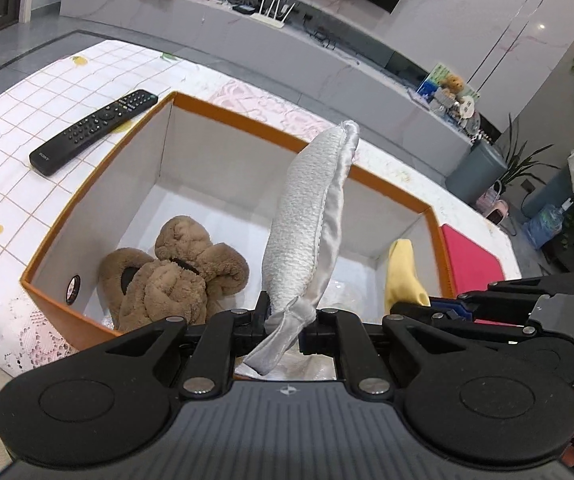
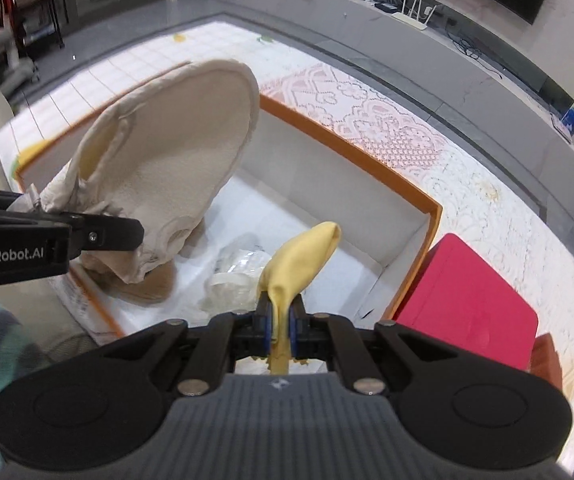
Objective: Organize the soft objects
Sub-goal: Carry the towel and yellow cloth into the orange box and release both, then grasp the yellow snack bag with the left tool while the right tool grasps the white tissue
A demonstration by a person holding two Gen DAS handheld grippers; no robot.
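Observation:
An open orange box (image 1: 99, 168) with white inner walls stands on the table; it also shows in the right wrist view (image 2: 351, 148). A brown teddy bear (image 1: 175, 272) lies inside it at the left. My left gripper (image 1: 285, 322) is shut on a white terry pad with a satin edge (image 1: 307, 216) and holds it above the box; the pad shows cream-coloured in the right wrist view (image 2: 179, 168). My right gripper (image 2: 281, 320) is shut on a yellow soft piece (image 2: 303, 256), also above the box, and that piece shows in the left wrist view (image 1: 403, 272).
A black remote (image 1: 95, 130) lies on the checked tablecloth left of the box. A red box (image 2: 471, 300) stands right of the orange box. Crumpled clear plastic (image 2: 239, 272) lies on the box floor. A lace cloth (image 2: 371, 116) covers the table behind.

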